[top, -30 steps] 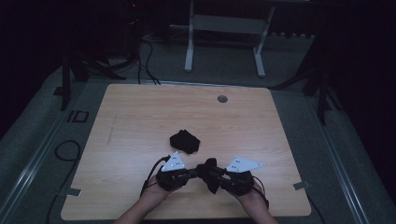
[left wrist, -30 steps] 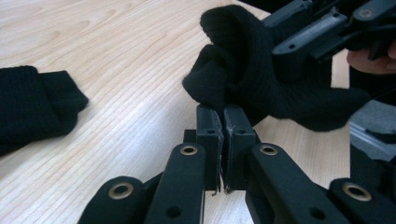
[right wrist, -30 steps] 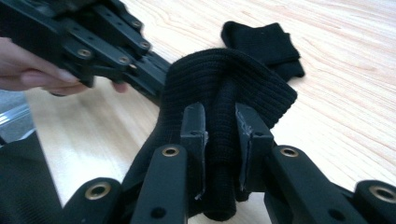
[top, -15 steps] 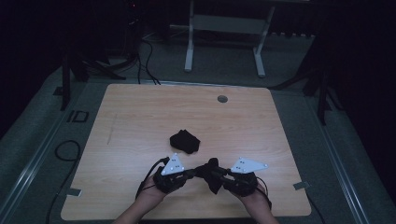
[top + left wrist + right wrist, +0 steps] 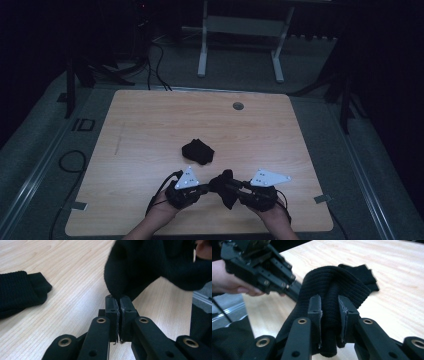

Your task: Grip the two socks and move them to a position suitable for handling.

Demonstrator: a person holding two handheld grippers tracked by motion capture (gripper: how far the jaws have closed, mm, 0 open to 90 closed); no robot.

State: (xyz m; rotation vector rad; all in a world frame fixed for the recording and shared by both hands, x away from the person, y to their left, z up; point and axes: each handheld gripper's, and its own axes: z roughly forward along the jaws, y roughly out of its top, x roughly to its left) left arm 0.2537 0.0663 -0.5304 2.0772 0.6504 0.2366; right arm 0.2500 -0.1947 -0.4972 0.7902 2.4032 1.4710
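The soft, limp black sock (image 5: 226,186) hangs pinched between left gripper (image 5: 119,302) and right gripper (image 5: 330,305), probably best held by its edge.

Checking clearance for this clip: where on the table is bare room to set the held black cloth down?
Free: the far half between the second black cloth and the grommet hole, plus the table left and right sides. Crowded: the near edge, where the left gripper and right gripper clamp the held black cloth.

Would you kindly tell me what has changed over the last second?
Very little: both hands drew slightly toward the near edge. The left gripper and right gripper still clamp the black knitted cloth between them. The other black cloth lies unmoved on the table.
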